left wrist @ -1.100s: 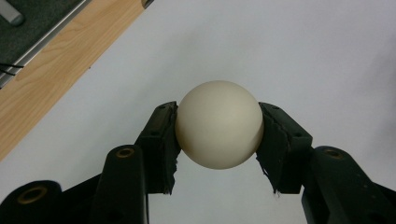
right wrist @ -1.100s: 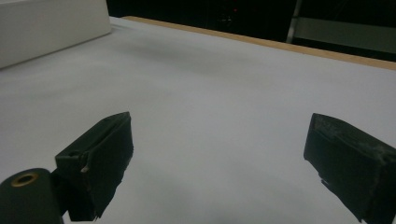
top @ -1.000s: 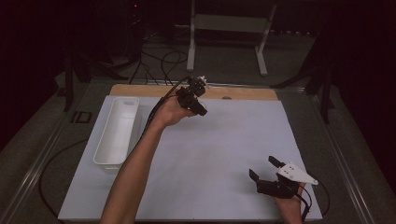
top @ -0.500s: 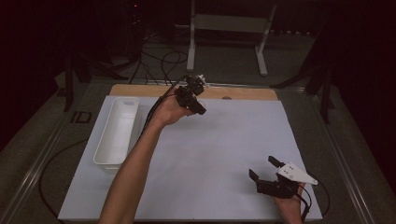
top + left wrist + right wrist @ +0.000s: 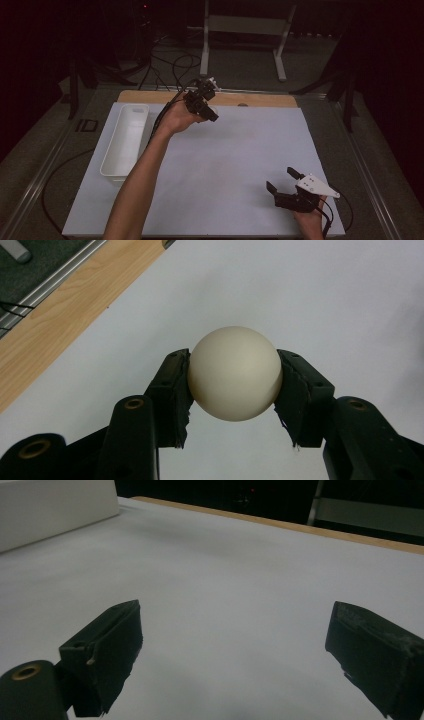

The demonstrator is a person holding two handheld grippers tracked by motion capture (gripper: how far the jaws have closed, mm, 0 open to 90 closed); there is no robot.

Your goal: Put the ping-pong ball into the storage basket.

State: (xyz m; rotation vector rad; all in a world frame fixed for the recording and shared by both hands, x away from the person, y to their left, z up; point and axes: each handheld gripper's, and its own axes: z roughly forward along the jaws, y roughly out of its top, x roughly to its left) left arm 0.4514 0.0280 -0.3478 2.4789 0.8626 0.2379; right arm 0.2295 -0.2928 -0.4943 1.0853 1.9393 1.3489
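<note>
moved: nothing, both hands hold place | left gripper (image 5: 234,407) clamps smooth cream hard ball (image 5: 234,372) at its widest, upper centre of high view | likely light, slippery | right gripper (image 5: 284,180) wide, empty, lower right

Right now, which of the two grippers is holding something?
The left gripper, clamped on a cream ball; the right gripper has open jaws with nothing between them.
</note>
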